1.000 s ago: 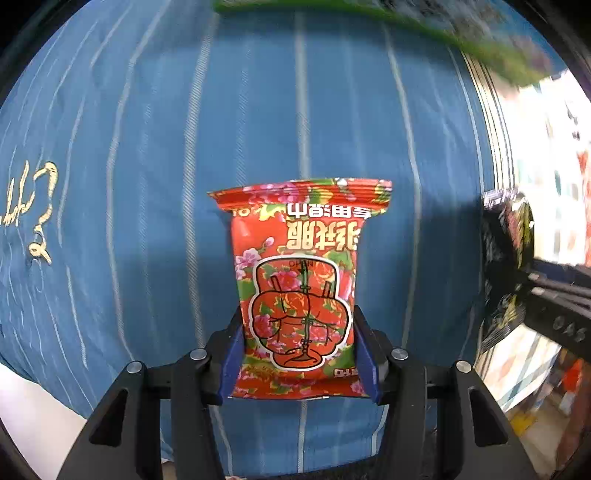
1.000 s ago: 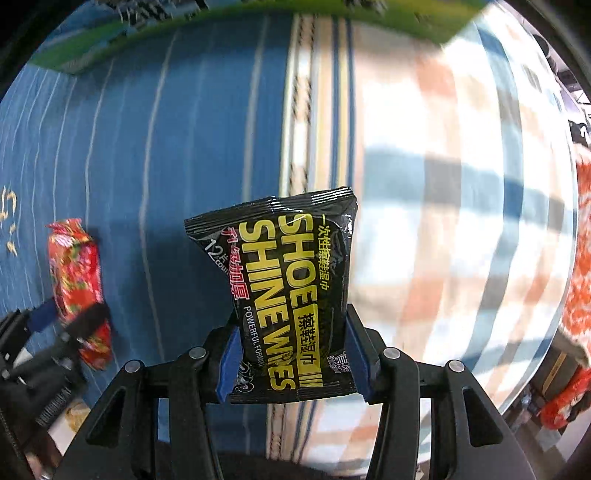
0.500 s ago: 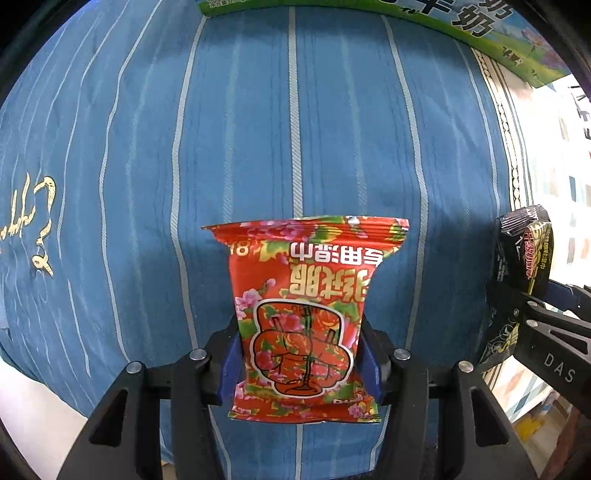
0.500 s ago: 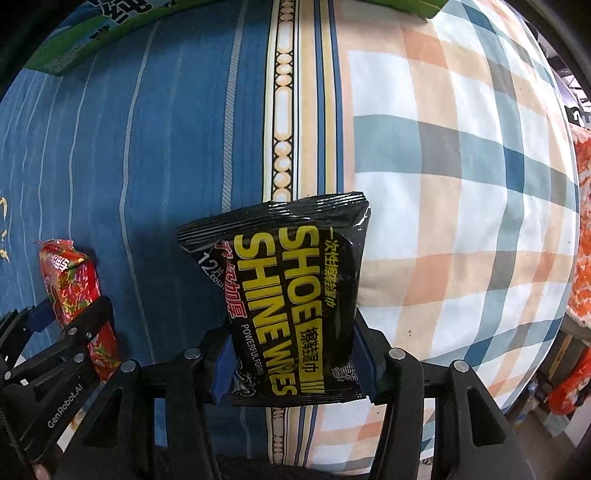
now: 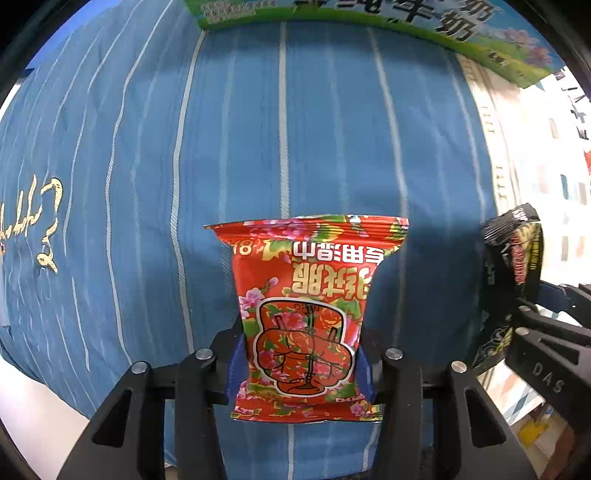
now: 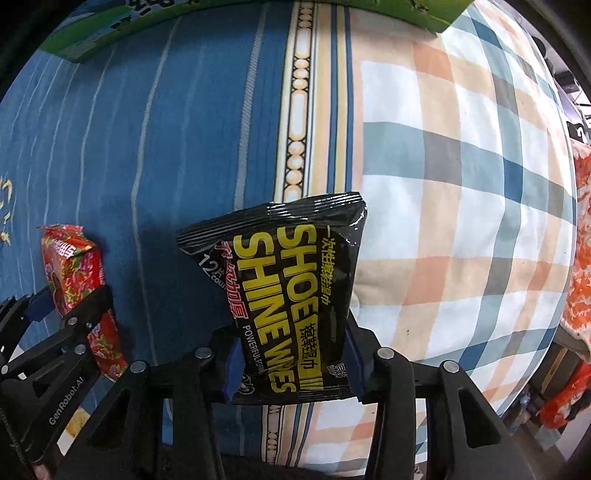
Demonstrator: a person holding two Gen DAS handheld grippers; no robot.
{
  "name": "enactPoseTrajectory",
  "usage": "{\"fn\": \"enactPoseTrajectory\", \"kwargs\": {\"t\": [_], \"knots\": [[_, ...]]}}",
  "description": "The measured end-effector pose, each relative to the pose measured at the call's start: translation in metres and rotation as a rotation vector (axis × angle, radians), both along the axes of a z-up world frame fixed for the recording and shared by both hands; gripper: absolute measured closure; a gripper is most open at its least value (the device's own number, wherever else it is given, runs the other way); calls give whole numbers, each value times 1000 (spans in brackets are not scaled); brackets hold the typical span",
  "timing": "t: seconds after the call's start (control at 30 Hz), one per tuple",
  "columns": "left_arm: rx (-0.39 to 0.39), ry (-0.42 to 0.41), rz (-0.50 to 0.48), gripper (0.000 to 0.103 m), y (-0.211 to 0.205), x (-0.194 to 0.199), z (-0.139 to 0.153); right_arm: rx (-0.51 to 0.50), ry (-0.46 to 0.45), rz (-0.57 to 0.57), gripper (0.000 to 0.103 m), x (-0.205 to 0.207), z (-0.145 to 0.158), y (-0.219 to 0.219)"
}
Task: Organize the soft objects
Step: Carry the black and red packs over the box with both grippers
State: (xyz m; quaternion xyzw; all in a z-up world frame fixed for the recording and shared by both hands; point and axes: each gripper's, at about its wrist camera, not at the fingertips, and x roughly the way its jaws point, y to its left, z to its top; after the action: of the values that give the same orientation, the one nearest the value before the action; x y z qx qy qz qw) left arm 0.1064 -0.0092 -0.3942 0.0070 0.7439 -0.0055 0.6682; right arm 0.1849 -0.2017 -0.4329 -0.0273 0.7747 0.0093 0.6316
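My left gripper point(image 5: 301, 363) is shut on a red flowered wet-wipes pack point(image 5: 306, 310) and holds it over the blue striped cloth point(image 5: 221, 147). My right gripper point(image 6: 291, 362) is shut on a black "Shoe Shine Wipes" pack point(image 6: 288, 295) and holds it above the seam between the blue cloth point(image 6: 147, 147) and the checked cloth point(image 6: 461, 184). The black pack point(image 5: 513, 266) shows at the right edge of the left wrist view. The red pack point(image 6: 79, 284) and the left gripper show at the left of the right wrist view. The two packs hang side by side, apart.
A green printed carton point(image 5: 369, 26) lies along the far edge of the cloths and also shows in the right wrist view point(image 6: 110, 33). Orange-patterned fabric point(image 6: 580, 240) lies at the far right. Gold embroidery point(image 5: 40, 225) marks the blue cloth at left.
Both grippers have moved a little back toward me with their packs; the green carton now shows more at the top of both views. Both grips are unchanged.
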Motion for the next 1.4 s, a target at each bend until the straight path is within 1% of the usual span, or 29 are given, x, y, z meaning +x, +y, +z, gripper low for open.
{"fn": "enactPoseTrajectory", "kwargs": {"t": [0.07,0.3,0.4,0.57,0.77,0.8,0.87,1.0,1.03,1.1,1.2,1.23,1.4], "knots": [[-4,-14,-5,58,-4,-3,6,8,-10,8,57,-3,12,2],[4,-99,-28,58,-19,-8,45,44,-78,34,57,-13,55,10],[-3,-139,-24,58,-16,-3,65,63,-111,40,57,-15,76,12],[-25,-212,-4,58,-16,2,105,97,-186,43,58,-17,122,16],[-63,-287,17,58,-4,14,153,160,-266,27,58,-15,178,23],[-70,-300,20,58,-2,12,155,173,-280,22,58,-14,188,24],[-78,-326,22,58,1,19,169,191,-301,20,58,-10,200,23],[-96,-360,29,58,12,39,188,230,-338,9,58,3,229,22],[-100,-368,29,58,12,42,192,239,-344,5,58,9,225,25],[-107,-385,26,58,16,53,201,263,-359,-8,58,19,234,24],[-118,-409,20,58,20,74,215,288,-379,-22,58,41,234,26],[-123,-414,21,58,21,81,218,297,-389,-29,58,51,239,26],[-133,-430,15,58,31,130,232,303,-442,-37,58,94,249,28]]}}
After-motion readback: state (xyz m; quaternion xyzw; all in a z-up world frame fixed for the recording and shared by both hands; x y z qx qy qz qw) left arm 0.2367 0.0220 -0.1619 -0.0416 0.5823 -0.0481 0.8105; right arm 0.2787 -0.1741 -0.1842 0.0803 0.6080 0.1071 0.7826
